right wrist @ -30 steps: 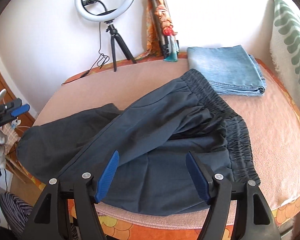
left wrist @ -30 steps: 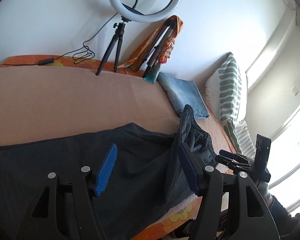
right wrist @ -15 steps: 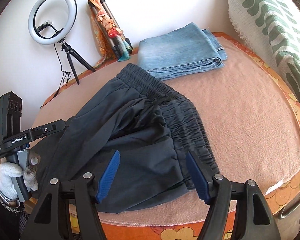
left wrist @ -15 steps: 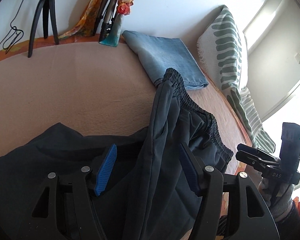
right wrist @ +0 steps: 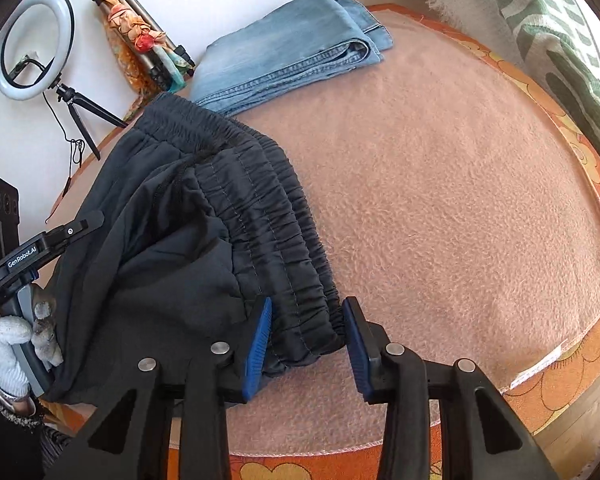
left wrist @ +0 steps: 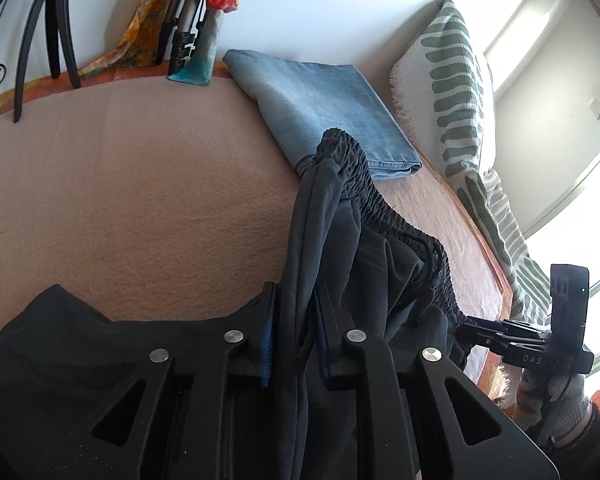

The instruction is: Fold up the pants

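The left gripper [left wrist: 295, 344] has just closed, its fingers pinched tight; the right gripper [right wrist: 306, 340], angled downward, has narrowed halfway.

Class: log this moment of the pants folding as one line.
left gripper: closing, fold of black pants pinched | right gripper: closing, jaws around waistband

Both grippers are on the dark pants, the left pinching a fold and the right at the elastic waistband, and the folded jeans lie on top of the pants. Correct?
Not quite. The folded jeans lie beside the dark pants on the blanket, not on top, as the right wrist view shows. The left gripper and right gripper are as described.
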A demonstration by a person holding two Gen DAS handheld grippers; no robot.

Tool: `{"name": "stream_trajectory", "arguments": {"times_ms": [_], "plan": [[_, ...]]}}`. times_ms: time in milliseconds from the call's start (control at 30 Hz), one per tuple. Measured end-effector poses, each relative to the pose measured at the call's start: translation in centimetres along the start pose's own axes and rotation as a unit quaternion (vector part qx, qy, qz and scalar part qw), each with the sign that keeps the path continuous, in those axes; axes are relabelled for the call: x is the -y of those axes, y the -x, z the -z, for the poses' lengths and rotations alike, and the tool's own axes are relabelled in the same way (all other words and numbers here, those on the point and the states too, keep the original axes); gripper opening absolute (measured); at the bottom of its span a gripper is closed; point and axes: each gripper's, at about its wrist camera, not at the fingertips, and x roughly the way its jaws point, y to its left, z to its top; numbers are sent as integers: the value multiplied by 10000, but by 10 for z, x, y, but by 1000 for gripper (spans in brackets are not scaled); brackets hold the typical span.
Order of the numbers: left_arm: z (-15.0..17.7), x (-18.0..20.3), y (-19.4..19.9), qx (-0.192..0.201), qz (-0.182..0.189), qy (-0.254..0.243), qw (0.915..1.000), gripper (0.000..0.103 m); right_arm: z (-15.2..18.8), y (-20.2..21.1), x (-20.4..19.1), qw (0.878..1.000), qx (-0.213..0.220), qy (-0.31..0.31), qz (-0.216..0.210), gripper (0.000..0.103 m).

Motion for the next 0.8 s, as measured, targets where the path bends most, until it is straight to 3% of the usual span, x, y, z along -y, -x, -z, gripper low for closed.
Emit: {"name": "stream_trajectory", "arguments": {"times_ms": [133, 300, 467, 567, 600, 633, 800], "plan": [[-3, 10, 10, 257, 169, -188, 9993, 6, 3, 14, 1, 9993, 182, -92, -310, 10], [1, 39, 28, 399, 426, -655, 9961, 4, 3, 53, 7, 9970, 719, 26, -268, 7], [21, 65, 27, 149, 862, -892, 9922, 4, 2, 53, 0, 9967, 764, 278, -27, 8], [42, 90, 25, -83, 1108, -1268, 9857, 4, -5, 55, 7, 9966, 800, 30, -178, 20], [50, 99, 24, -172, 1120, -1457, 9828, 4, -7, 60, 12, 9955, 860, -126, -383, 39], [58, 106, 23, -246, 1119, -1628, 9800, 4, -9, 65, 17, 9927, 991, -316, -607, 46], [85, 119, 8, -623, 1091, -1910, 9735, 4, -19, 71, 36, 9740, 1097, -1019, -1699, 62]]}}
